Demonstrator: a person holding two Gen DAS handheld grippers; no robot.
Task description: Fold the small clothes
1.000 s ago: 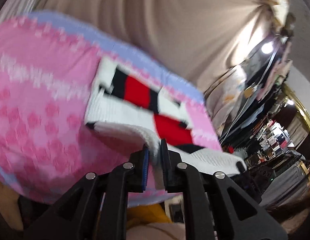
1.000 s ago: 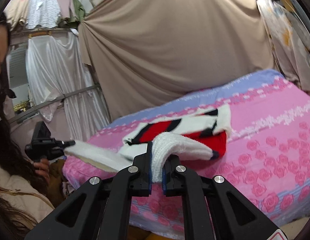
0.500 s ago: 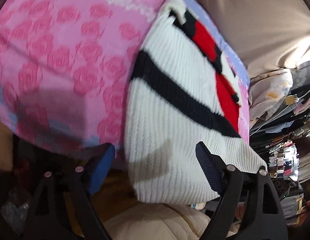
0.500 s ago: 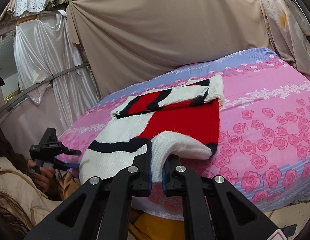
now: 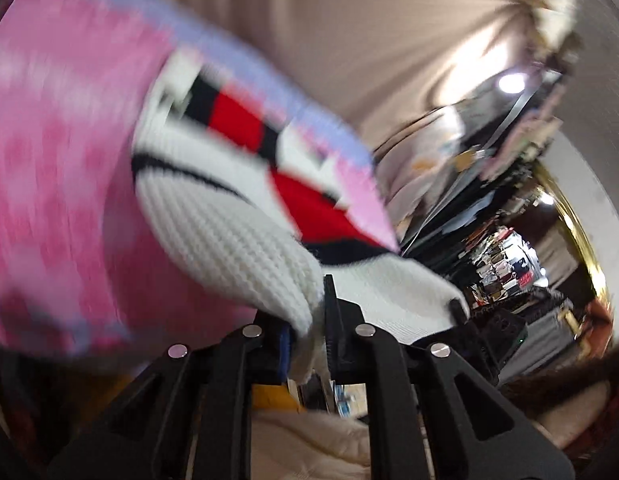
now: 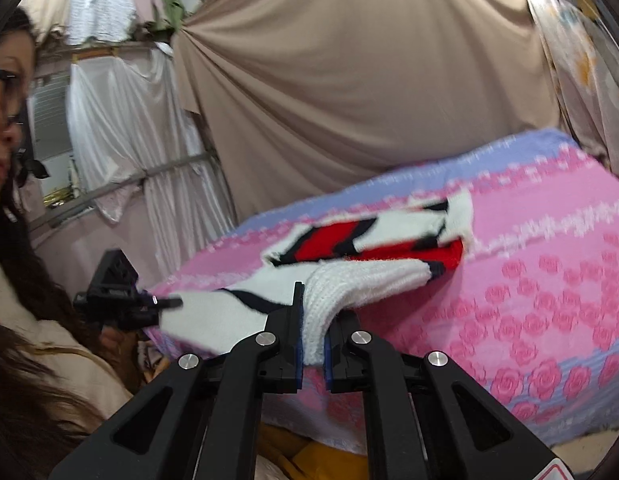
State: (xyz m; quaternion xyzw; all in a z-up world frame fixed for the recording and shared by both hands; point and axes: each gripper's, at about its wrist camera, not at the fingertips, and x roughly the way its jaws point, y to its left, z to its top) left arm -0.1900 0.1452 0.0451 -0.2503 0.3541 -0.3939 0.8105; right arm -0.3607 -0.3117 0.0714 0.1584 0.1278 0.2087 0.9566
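Reclosed, left gripper (image 5: pixel 305 332) jaws pinch the sweater (image 6: pixel 365 280) hem; right gripper (image 6: pixel 312 334) jaws grip it too.

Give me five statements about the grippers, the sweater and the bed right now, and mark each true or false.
1. The right gripper is shut on the white knit edge of the sweater. True.
2. The left gripper is open and holds nothing. False: it is shut on the sweater's white edge.
3. The sweater is plain blue. False: it is white, red and black.
4. The bed cover is pink with a rose pattern. True.
5. The whole sweater hangs in the air, clear of the bed. False: its far part lies on the bed cover.
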